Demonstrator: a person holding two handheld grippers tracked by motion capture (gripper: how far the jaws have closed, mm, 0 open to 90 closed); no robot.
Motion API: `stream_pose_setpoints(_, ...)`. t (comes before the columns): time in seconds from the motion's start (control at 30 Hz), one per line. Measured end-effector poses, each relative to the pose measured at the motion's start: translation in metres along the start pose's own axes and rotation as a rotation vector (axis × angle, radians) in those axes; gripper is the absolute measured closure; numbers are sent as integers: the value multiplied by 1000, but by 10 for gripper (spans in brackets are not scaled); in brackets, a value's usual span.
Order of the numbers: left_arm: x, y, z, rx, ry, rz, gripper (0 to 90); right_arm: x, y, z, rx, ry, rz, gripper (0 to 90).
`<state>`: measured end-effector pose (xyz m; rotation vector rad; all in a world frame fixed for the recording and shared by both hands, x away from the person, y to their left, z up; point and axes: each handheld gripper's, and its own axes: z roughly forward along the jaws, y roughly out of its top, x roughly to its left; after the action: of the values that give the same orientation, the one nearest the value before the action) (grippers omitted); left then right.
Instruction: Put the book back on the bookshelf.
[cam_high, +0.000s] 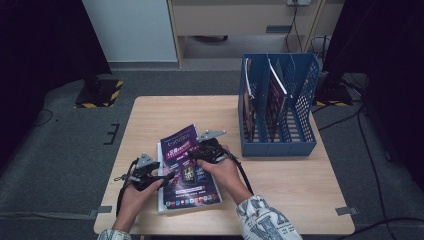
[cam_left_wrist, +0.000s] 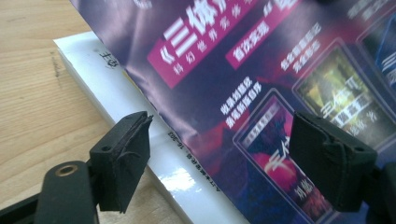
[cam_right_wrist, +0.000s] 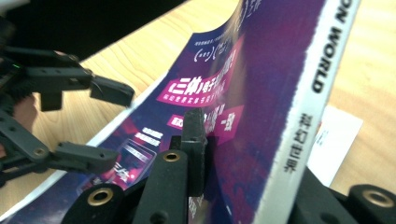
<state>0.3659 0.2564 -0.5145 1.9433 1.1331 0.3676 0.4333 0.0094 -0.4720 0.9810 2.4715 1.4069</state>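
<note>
The purple magazine lies near the front of the wooden table, on top of a white book of which just an edge strip along the magazine's left side shows; the rest is covered. In the right gripper view the magazine's bottom is cut off by the frame, and its spine lettering is readable in part. In the left gripper view the cover print is blurred toward the upper right.

The magazine's long axis runs from the person toward the far side of the table, leaning slightly right in the high view. Its spine side is lifted, so the cover tilts and curves up off the white book.

The right gripper is clamped on the magazine at its spine edge, 1 jaw on the cover face, the other behind it. The left gripper has its 2 jaws apart, straddling the magazine's left edge without pressing it.

A blue file rack stands well apart at the table's far right, with 2 items upright in it.
</note>
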Motion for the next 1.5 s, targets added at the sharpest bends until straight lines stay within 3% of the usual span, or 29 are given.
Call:
stream_pose_setpoints(0.2, -4, 0, 3, 5, -54, 7, 171, 5, 8, -11, -43, -6, -68, 781)
stream_pose_setpoints(0.33, -6, 0, 5, 20, -71, 7, 159, 7, 11, -18, -76, -5, -83, 784)
stream_pose_setpoints(0.5, -8, 0, 8, 28, -106, 35, 165, 9, 17, -27, -131, -10, -125, 790)
stream_pose_setpoints(0.63, -9, 0, 9, 25, -140, 29, 185, 11, 21, -33, -171, -3, -143, 793)
stream_pose_setpoints(0.73, -7, 1, 9, 15, -170, 17, 306, 13, 23, -36, -203, 11, -157, 796)
stream_pose_setpoints(0.9, 2, 2, 9, 10, -195, -46, 407, 15, 23, -37, -218, 20, -170, 798)
stream_pose_setpoints(1.2, 8, 3, 2, 9, -186, -100, 600, 14, 22, -35, -219, 47, -177, 798)
stream_pose_setpoints(1.5, 5, 7, 0, 11, -158, -89, 723, 11, 22, -39, -208, 36, -181, 792)
